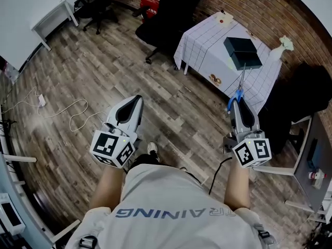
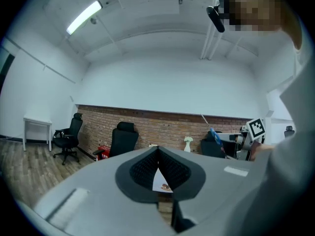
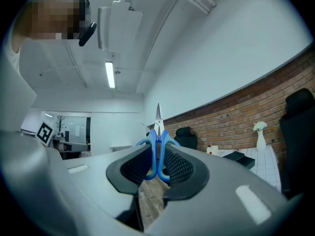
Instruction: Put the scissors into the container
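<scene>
Carefully, with my right tool (image 3: 158, 156) clamped on the scissors (image 3: 157, 135), I should bring them blades-first over the container (image 1: 242, 53) at one o'clock. My left tool (image 2: 158, 152) is closed, empty.

Table w/ white grid cloth (image 1: 199, 51) at 1 o'clock in head view, white flower vase (image 1: 282, 45) at its right edge, brick wall (image 1: 259, 7) behind. Black office chair (image 1: 166, 19) at 12 near table's left; 2nd chair (image 1: 98, 7) & red crate (image 1: 150, 5) at 11. White cable (image 1: 67, 113) on wood floor (image 1: 129, 66) at 9, white desk (image 1: 49, 17) at 10.
</scene>
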A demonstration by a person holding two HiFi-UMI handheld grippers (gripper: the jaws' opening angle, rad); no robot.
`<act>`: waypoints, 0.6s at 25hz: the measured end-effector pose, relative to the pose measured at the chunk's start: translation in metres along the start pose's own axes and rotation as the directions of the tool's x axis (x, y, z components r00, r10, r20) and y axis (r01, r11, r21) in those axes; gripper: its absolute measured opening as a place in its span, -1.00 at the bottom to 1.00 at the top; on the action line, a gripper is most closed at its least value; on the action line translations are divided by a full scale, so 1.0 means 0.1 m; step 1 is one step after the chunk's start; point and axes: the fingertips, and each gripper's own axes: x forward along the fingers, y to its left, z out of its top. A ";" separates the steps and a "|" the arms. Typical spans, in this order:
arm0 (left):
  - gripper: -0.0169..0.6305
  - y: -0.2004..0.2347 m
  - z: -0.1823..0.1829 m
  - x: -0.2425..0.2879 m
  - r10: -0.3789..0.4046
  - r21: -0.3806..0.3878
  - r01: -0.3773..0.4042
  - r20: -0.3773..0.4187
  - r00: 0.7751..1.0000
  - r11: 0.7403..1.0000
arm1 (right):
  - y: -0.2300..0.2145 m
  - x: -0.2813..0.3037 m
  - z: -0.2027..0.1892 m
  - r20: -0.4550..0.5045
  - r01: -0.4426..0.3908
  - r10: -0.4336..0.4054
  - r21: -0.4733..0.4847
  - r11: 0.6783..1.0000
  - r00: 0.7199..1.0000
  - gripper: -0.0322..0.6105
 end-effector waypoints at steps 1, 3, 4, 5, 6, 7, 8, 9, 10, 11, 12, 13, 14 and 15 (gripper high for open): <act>-0.95 0.12 0.02 0.02 -0.004 -0.007 0.004 0.003 1.000 1.000 | 0.02 0.11 0.01 0.006 0.011 -0.011 0.001 1.000 1.000 -0.58; -0.95 0.35 0.08 0.10 -0.016 -0.011 0.016 0.011 1.000 1.000 | 0.08 0.31 0.04 0.017 0.036 -0.036 -0.008 0.999 0.999 -0.58; -0.95 0.47 0.11 0.16 -0.023 -0.013 0.023 0.014 1.000 1.000 | 0.10 0.42 0.05 0.023 0.048 -0.048 -0.012 0.999 0.999 -0.58; -0.95 0.58 0.14 0.23 -0.033 -0.013 0.033 0.015 0.999 0.999 | 0.13 0.53 0.06 0.029 0.060 -0.059 -0.015 0.998 0.998 -0.58; -0.95 0.67 0.16 0.31 -0.046 -0.011 0.047 0.013 0.999 0.999 | 0.14 0.62 0.08 0.037 0.072 -0.071 -0.017 0.997 0.997 -0.58; -0.95 0.74 0.17 0.41 -0.063 -0.008 0.063 0.009 0.998 0.998 | 0.15 0.71 0.09 0.044 0.085 -0.085 -0.018 0.996 0.995 -0.58; -0.95 0.79 0.17 0.52 -0.081 -0.006 0.081 0.005 0.997 0.997 | 0.14 0.77 0.10 0.046 0.101 -0.100 -0.018 0.995 0.994 -0.58; -0.95 0.82 0.18 0.62 -0.101 -0.006 0.101 0.003 0.995 0.995 | 0.12 0.81 0.11 0.042 0.116 -0.115 -0.019 0.993 0.992 -0.58; -0.95 0.84 0.19 0.72 -0.121 -0.006 0.121 0.002 0.993 0.993 | 0.11 0.84 0.10 0.034 0.131 -0.130 -0.021 0.991 0.991 -0.58; -0.95 0.84 0.19 0.80 -0.140 -0.005 0.140 0.003 0.990 0.990 | 0.09 0.86 0.10 0.025 0.144 -0.143 -0.025 0.989 0.989 -0.58; -0.95 0.84 0.20 0.89 -0.158 -0.004 0.158 0.002 0.987 0.987 | 0.06 0.88 0.10 0.017 0.157 -0.156 -0.028 0.987 0.988 -0.58; -0.95 0.84 0.20 0.97 -0.175 -0.002 0.175 -0.001 0.985 0.985 | 0.02 0.90 0.09 0.013 0.171 -0.171 -0.030 0.985 0.985 -0.58; -0.95 0.84 0.20 1.07 -0.190 0.001 0.190 -0.006 0.982 0.982 | -0.03 0.93 0.10 0.011 0.186 -0.186 -0.029 0.982 0.983 -0.58; -0.95 0.84 0.19 1.18 -0.203 0.002 0.203 -0.011 0.979 0.979 | -0.09 0.96 0.10 0.010 0.200 -0.200 -0.026 0.979 0.980 -0.58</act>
